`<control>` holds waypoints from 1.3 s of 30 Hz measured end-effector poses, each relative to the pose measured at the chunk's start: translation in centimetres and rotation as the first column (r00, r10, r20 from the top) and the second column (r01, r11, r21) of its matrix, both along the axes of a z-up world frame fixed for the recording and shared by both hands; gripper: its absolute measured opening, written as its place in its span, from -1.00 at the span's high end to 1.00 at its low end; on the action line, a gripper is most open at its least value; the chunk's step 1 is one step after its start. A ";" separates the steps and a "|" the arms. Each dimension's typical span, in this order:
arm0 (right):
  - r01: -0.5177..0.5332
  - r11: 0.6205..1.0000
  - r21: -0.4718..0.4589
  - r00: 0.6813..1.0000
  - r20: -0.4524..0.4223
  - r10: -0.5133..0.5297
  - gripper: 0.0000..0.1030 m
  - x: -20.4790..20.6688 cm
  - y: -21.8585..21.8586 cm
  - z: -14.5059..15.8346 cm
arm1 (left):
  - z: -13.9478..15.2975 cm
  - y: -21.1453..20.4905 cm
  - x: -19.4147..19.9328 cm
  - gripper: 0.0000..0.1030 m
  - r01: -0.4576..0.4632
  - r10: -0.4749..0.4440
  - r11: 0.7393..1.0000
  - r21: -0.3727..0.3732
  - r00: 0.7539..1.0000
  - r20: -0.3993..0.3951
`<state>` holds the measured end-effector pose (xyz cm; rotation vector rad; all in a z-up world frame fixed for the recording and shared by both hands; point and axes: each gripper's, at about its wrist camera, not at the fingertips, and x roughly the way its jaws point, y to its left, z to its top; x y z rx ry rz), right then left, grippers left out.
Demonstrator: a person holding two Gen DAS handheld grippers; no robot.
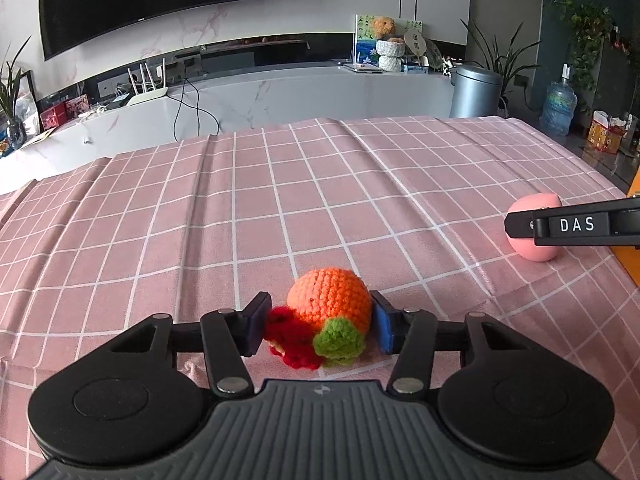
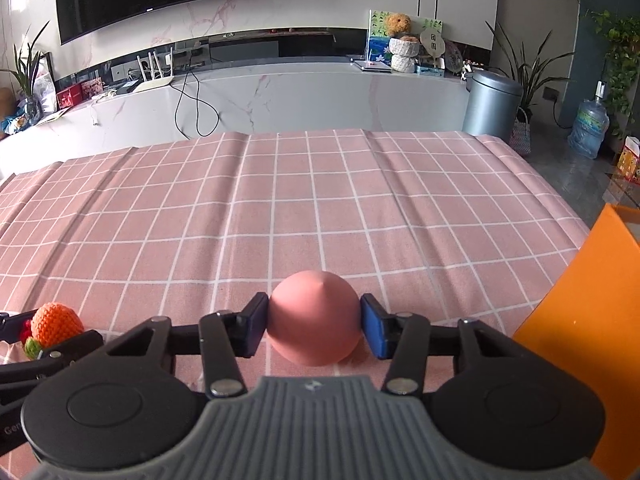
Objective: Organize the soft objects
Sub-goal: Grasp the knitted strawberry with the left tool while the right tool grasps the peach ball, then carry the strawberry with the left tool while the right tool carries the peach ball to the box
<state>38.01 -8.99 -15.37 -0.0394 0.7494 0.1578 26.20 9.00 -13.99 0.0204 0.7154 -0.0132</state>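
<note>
The left claw (image 1: 318,326) brackets the crochet toy (image 1: 326,312) near the worktop's (image 1: 280,200) front edge, pads touching its sides: light, squashy yarn, best pinched across the orange body. Toward the right edge, the right claw (image 2: 314,326) grips the pink ball (image 2: 313,316), soft and smooth, at its widest girth. An orange bin (image 2: 592,320) waits beyond.

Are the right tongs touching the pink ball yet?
Touching. In the right wrist view both pads of the right tongs sit flush against the sides of the pink ball, with no gap visible on either side.
</note>
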 end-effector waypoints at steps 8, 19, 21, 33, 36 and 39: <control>-0.074 0.997 0.012 0.995 0.061 0.073 0.11 -3.5 -0.1 3.7 | 3.5 -0.5 -2.9 -0.14 -0.023 0.025 0.999 -0.048 0.999 0.046; -0.165 0.984 0.067 0.978 0.139 0.155 0.11 -12.9 -5.0 10.5 | 10.1 -3.7 -8.0 -0.14 0.036 -0.023 0.993 -0.109 0.992 0.125; -0.169 0.983 0.077 0.976 0.151 0.156 0.11 -14.4 -6.3 11.5 | 10.7 -4.5 -8.9 -0.14 0.058 -0.042 0.990 -0.130 0.991 0.124; -0.111 0.989 0.098 0.973 0.211 0.088 0.10 -21.6 -15.1 14.9 | 12.1 -11.9 -11.5 -0.14 0.247 -0.222 0.947 -0.203 0.965 0.138; -0.083 0.992 0.093 0.974 0.217 0.061 0.11 -22.9 -17.5 15.0 | 12.2 -14.7 -11.6 -0.14 0.318 -0.293 0.925 -0.206 0.945 0.143; -0.058 0.995 0.084 0.975 0.219 0.038 0.11 -24.0 -20.0 14.8 | 12.1 -17.8 -11.3 -0.14 0.383 -0.360 0.903 -0.194 0.922 0.141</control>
